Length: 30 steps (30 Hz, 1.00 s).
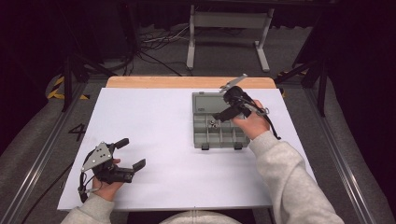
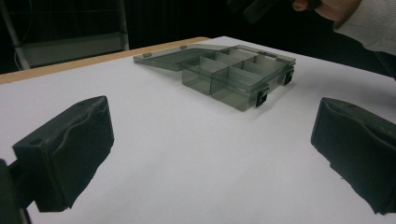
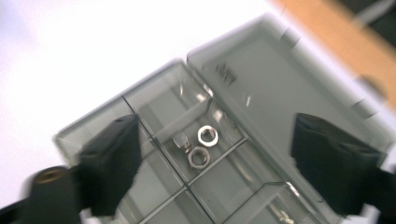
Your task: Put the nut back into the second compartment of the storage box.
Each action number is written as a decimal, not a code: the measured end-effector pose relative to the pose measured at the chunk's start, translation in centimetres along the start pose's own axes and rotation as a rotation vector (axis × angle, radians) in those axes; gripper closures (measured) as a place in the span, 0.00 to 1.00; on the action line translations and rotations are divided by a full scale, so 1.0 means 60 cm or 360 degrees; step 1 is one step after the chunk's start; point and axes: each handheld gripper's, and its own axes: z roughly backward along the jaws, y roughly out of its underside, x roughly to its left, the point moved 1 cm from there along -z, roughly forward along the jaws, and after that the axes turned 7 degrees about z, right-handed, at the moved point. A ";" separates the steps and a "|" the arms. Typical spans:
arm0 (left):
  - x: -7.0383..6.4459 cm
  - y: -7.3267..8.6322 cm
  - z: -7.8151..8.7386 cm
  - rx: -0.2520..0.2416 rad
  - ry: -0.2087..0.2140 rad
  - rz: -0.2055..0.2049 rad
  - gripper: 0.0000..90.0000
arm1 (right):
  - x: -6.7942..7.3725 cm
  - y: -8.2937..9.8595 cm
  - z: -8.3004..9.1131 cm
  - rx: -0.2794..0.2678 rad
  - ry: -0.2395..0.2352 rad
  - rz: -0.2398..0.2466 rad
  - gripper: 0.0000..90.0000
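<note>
Three small metal bits (two nuts (image 3: 203, 145) + a stub) sit dead ahead between the right gripper (image 3: 215, 163)'s wide, empty jaws, w/ the compartment box (image 1: 201, 140) at 2 o'clock from the left gripper (image 1: 126, 153), also wide, empty, well apart.

text: "4" | on: floor (image 1: 77, 132) left of table (image 1: 140, 112)

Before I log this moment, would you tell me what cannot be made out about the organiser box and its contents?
- Organiser box, high view: the right gripper and hand cover its right-hand compartments.
- Small metal parts, right gripper view: two nuts read clearly; motion blur leaves the third piece unidentifiable.
- Lid marking, right gripper view: too blurred to read.
- Left gripper view: the box's tinted walls hide any contents.
</note>
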 end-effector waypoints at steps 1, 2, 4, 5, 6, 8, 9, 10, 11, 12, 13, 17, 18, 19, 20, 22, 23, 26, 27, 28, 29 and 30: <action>0.000 0.000 0.000 0.0001 -0.0003 -0.0008 0.00 | 0.006 0.009 0.017 -0.0085 0.0041 0.0009 0.07; 0.000 0.000 -0.001 0.0000 0.0000 -0.0010 0.00 | 0.012 0.019 0.033 -0.0171 0.0084 0.0016 0.05; -0.002 0.000 -0.002 0.0004 -0.0001 -0.0001 0.00 | 0.026 0.045 0.065 -0.0347 0.0128 0.0029 0.03; -0.002 -0.001 -0.003 0.0002 -0.0001 -0.0007 0.00 | 0.031 0.057 0.077 -0.0407 0.0138 0.0038 0.02; -0.002 -0.001 -0.003 0.0002 -0.0001 -0.0007 0.00 | 0.031 0.057 0.077 -0.0407 0.0138 0.0038 0.02; -0.002 -0.001 -0.003 0.0004 -0.0003 -0.0015 0.00 | 0.039 0.079 0.096 -0.0534 0.0120 0.0036 0.01; -0.002 -0.001 -0.002 0.0009 -0.0004 -0.0009 0.00 | 0.046 0.103 0.111 -0.0651 0.0148 0.0019 0.00; -0.002 -0.001 -0.002 0.0003 -0.0009 -0.0003 0.00 | 0.050 0.124 0.122 -0.0716 0.0159 -0.0026 0.00; -0.002 -0.001 -0.002 -0.0003 -0.0009 -0.0001 0.00 | 0.052 0.139 0.127 -0.0770 0.0161 -0.0062 0.00; -0.002 -0.002 -0.001 -0.0008 -0.0009 -0.0007 0.00 | 0.055 0.155 0.131 -0.0822 0.0168 -0.0091 0.00; -0.003 -0.002 -0.001 -0.0011 -0.0008 -0.0010 0.00 | 0.059 0.170 0.133 -0.0864 0.0180 -0.0110 0.00; -0.005 -0.008 0.002 -0.0018 0.0002 -0.0026 0.00 | 0.078 0.235 0.135 -0.0944 0.0194 -0.0153 0.00; -0.006 -0.010 0.004 -0.0028 0.0006 -0.0033 0.00 | 0.082 0.245 0.134 -0.0963 0.0185 -0.0150 0.00; -0.008 -0.012 0.004 -0.0034 0.0010 -0.0032 0.00 | 0.087 0.261 0.133 -0.0978 0.0149 -0.0139 0.00; -0.008 -0.014 0.005 -0.0032 0.0016 -0.0033 0.00 | 0.091 0.269 0.132 -0.0972 0.0137 -0.0139 0.00; -0.011 -0.017 0.006 -0.0046 0.0043 -0.0021 0.00 | 0.098 0.290 0.128 -0.0950 0.0125 -0.0143 0.00; -0.013 -0.020 0.006 -0.0054 0.0053 -0.0020 0.00 | 0.101 0.299 0.127 -0.0951 0.0116 -0.0158 0.00; -0.018 -0.029 0.007 -0.0055 0.0074 -0.0048 0.00 | 0.108 0.318 0.125 -0.0980 0.0131 -0.0183 0.00; -0.019 -0.031 0.008 -0.0052 0.0080 -0.0053 0.00 | 0.109 0.321 0.125 -0.0977 0.0137 -0.0184 0.00; -0.020 -0.032 0.008 -0.0052 0.0080 -0.0068 0.00 | 0.110 0.322 0.125 -0.0971 0.0139 -0.0186 0.00; -0.021 -0.032 0.007 -0.0059 0.0079 -0.0074 0.00 | 0.111 0.323 0.124 -0.0968 0.0138 -0.0187 0.00; -0.021 -0.032 0.007 -0.0057 0.0083 -0.0075 0.00 | 0.111 0.322 0.124 -0.0959 0.0147 -0.0182 0.00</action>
